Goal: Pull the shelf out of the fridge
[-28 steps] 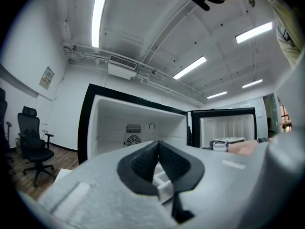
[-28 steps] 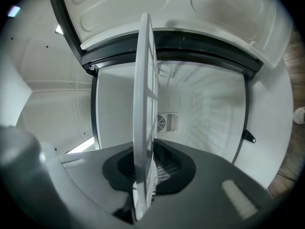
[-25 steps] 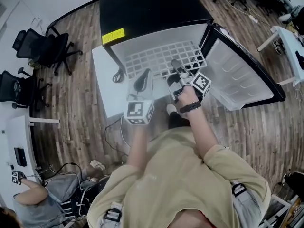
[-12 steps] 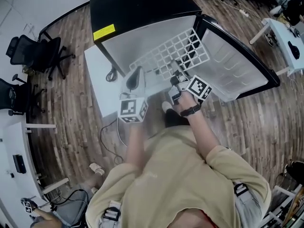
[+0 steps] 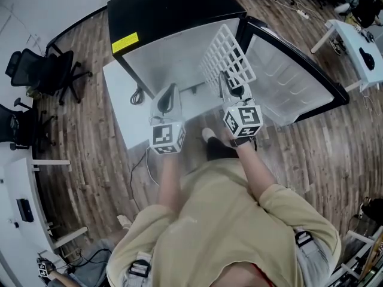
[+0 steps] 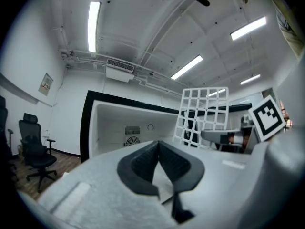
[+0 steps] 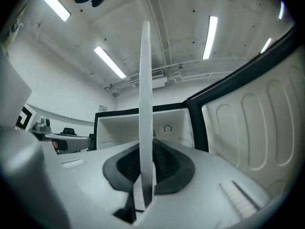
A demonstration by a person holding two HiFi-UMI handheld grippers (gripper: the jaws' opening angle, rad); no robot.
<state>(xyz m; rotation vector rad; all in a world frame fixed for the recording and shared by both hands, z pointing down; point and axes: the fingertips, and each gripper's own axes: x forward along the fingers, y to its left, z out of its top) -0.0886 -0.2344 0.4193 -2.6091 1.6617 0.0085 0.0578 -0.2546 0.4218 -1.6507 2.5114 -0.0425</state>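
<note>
The black fridge (image 5: 173, 5) stands open with a white, bare interior (image 5: 167, 55). The white wire shelf (image 5: 228, 51) is out of its slot and tilted up on edge in front of the opening. My right gripper (image 5: 232, 89) is shut on the shelf's near edge. In the right gripper view the shelf (image 7: 146, 94) runs edge-on as a thin white strip between the pads of the right gripper (image 7: 147, 163). My left gripper (image 5: 168, 99) hovers to the left of the shelf, shut and holding nothing. In the left gripper view the left gripper (image 6: 159, 151) faces the fridge with the shelf (image 6: 202, 111) to its right.
The fridge door (image 5: 293, 82) hangs open to the right. A low white panel (image 5: 122, 109) with a cable (image 5: 139, 94) lies left of the fridge. Office chairs (image 5: 45, 70) stand at the left and a white table (image 5: 353, 43) at the far right. The floor is wood.
The shelf lay flat inside the fridge; it has come out and swung up onto its edge. My right gripper turned with it. The left gripper hardly moved.
</note>
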